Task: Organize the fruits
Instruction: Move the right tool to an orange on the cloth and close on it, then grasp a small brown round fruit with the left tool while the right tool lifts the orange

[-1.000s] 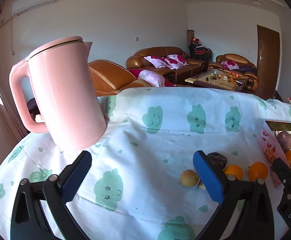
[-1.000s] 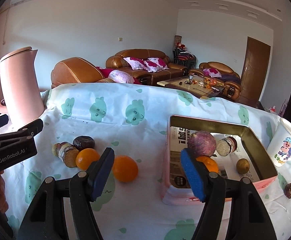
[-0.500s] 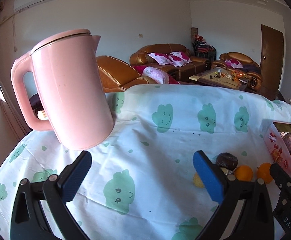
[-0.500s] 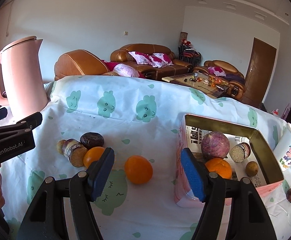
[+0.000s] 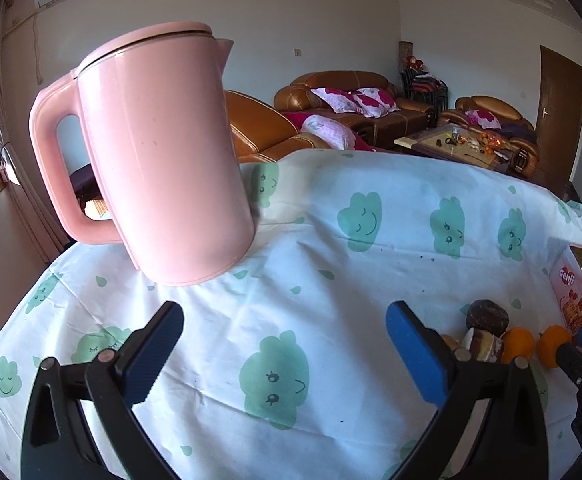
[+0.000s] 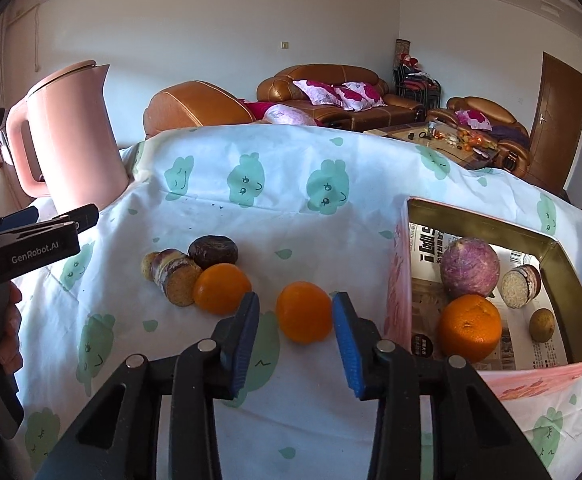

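I am closing my right claw (image 6: 295,316) around the loose round orange fruit (image 6: 304,312) lying on the cloud-printed white cloth of the bench (image 6: 291,216), just left of the pink open tin box (image 6: 491,376); the pads are not yet pressing. I am judging it light, firm, smooth and apt to roll, best squeezed across its middle. A second ago these jaws were standing far wider. My left claw (image 5: 283,354) is hanging open, empty, nearer the tall pink plastic kettle (image 5: 159,160) than before.

Wrist views, angled down (close), shared kettle (image 5: 159,160)
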{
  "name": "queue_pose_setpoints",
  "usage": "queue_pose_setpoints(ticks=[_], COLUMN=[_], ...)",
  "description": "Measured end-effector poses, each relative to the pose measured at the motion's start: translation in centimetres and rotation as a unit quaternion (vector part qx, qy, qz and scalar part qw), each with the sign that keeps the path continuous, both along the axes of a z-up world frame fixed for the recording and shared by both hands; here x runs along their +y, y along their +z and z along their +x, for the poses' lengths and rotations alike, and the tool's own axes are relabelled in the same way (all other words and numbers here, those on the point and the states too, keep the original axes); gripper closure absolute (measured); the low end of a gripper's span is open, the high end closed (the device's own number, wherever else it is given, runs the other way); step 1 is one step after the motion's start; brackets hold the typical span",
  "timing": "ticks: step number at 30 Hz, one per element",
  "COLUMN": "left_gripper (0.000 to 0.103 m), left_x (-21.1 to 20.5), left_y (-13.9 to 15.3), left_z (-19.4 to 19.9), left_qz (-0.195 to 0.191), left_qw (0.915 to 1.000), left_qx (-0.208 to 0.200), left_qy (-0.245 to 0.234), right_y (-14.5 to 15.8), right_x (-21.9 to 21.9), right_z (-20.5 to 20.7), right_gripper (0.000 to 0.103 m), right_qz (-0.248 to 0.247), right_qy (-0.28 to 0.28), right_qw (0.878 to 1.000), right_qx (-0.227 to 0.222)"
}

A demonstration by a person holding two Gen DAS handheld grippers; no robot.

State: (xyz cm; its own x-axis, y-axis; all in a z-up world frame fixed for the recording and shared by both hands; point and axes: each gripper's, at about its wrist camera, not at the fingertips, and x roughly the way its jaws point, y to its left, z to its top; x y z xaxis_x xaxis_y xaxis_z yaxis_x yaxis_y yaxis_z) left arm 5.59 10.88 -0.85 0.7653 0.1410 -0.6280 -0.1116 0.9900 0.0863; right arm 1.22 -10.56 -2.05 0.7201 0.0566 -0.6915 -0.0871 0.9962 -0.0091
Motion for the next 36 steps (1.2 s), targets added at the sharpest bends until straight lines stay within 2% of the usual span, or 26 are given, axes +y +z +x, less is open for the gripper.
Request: queue_pose_setpoints(ticks=[2,7,10,14,21,25,29,31,36], left_gripper=[0.0,0.0,0.0,0.0,0.0,0.0,0.0,0.0,0.0], left_x=[-0.2,-0.4,-1.0,-1.7,-2.0,-1.7,-1.6,-1.6,-1.1], left_y=[-0.1,-0.1,-0.2,-0.5,-0.7,-0.8,-0.7,-0.6,-0.4], left_z=[-0.1,0.0,0.0,0.1,0.2,0.4,0.3,0.2,0.1], left_qz=[0.006,0.006,0.015,0.03,0.033,0.03,0.025,0.024,0.027], left_qw=[1.0,0.9999,0.9996,0.9989,0.9987,0.9989,0.9989,0.9987,0.9967], left_qx=[0.0,0.003,0.004,0.009,0.011,0.014,0.012,0.01,0.007], left_qy=[-0.003,-0.011,-0.023,-0.036,-0.038,-0.033,-0.037,-0.044,-0.076], right_y=[-0.5,-1.2,-1.4,-1.6,-1.8,-1.5,0.1,1.1,2.7], right_x=[0.4,1.1,0.9,1.6,2.2,2.0,2.0,1.7,0.5], right_z=[1.0,2.7,3.4,3.8,3.6,3.2,1.5,0.2,-2.1], right_gripper=[0.063,0.063,0.062,0.061,0.062,0.062,0.063,0.063,0.063], right_qz=[-0.013,-0.066,-0.068,-0.104,-0.144,-0.141,-0.131,-0.107,-0.062], right_qy=[0.002,-0.01,-0.01,0.007,0.011,0.005,-0.001,-0.003,-0.003], right_qw=[1.0,0.997,0.997,0.994,0.989,0.99,0.991,0.993,0.994], right_qx=[0.017,0.028,0.033,0.036,0.034,0.028,-0.027,-0.056,-0.086])
